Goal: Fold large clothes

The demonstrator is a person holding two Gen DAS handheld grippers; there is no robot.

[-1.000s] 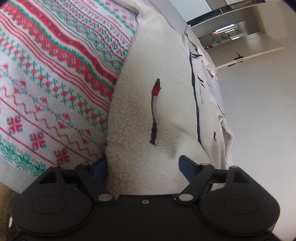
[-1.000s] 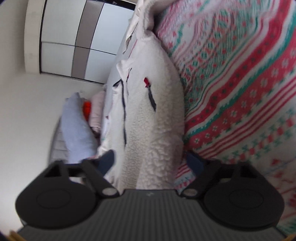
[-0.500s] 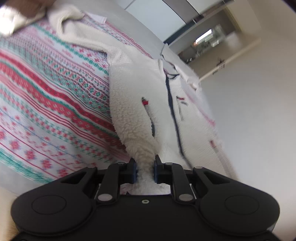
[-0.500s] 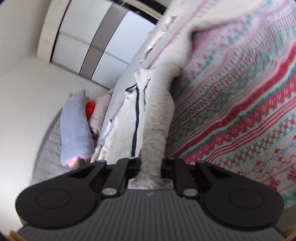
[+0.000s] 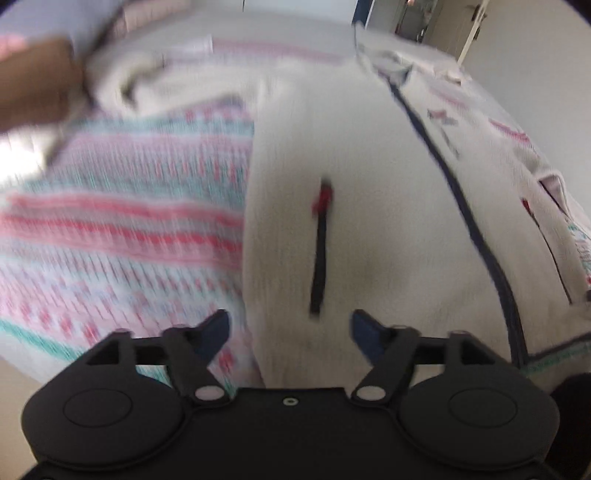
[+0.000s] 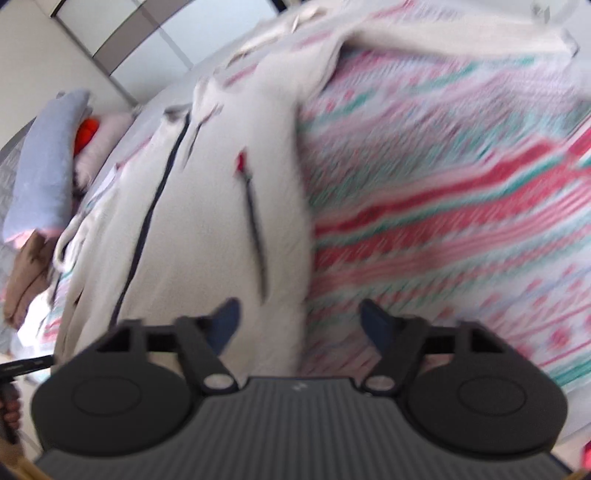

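Observation:
A large cream fleece jacket (image 5: 369,192) lies spread on a bed, with a dark front zip and a dark pocket zip with a red pull (image 5: 321,199). Its patterned red, green and white knit part (image 5: 122,221) stretches to the left. My left gripper (image 5: 290,328) hovers over the jacket's near edge, its jaws opening, pads off the fleece. In the right wrist view the same jacket (image 6: 207,229) and knit part (image 6: 443,221) show. My right gripper (image 6: 299,321) is likewise opening above the hem, with nothing pinched.
A blurred hand (image 5: 33,85) shows at the far left of the left wrist view. A pale blue pillow (image 6: 48,162), an orange item (image 6: 86,133) and brown cloth (image 6: 26,277) lie beyond the jacket. A doorway (image 5: 417,14) and wardrobe panels (image 6: 155,44) are behind.
Both grippers pinched the jacket's near edge half a second ago and have since let it go and opened. Both views have rolled and risen, and the jacket lies flat again.

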